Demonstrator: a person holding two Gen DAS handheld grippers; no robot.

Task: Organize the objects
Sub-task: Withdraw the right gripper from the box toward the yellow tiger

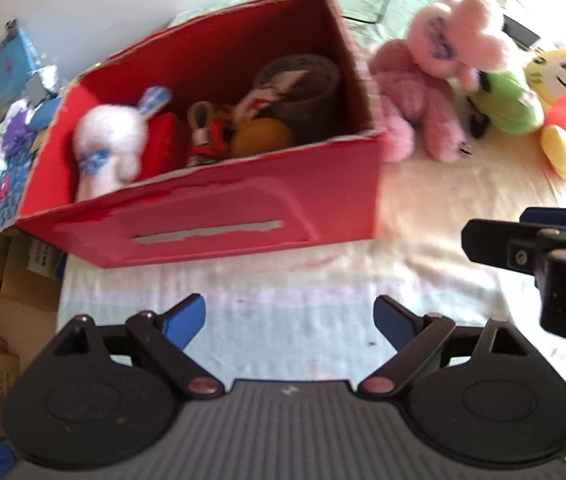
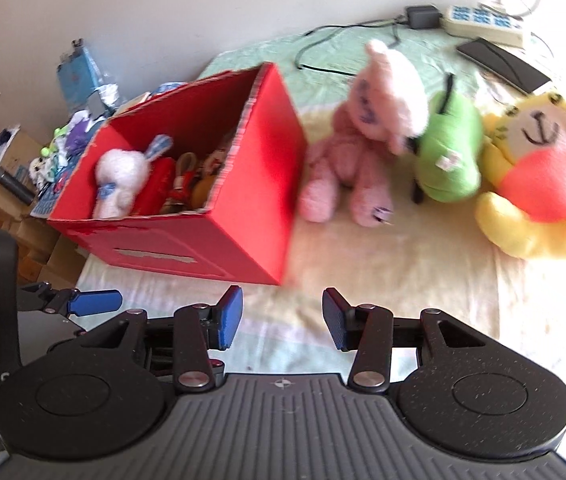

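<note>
Though torn-rimmed, red box (image 1: 219, 216) toy-filled

Left gripper (image 1: 289, 322): matte black body w/ ribbed grey centre plate, two round black discs either side, black linkage arms on reddish pivot screws, blue finger pads (image 1: 185, 320). Right gripper (image 2: 282, 316): same build, silver pivot screws, small crosshair mark on ribbed plate, ribbed blue pads (image 2: 230, 316), dust specks on discs.
</note>
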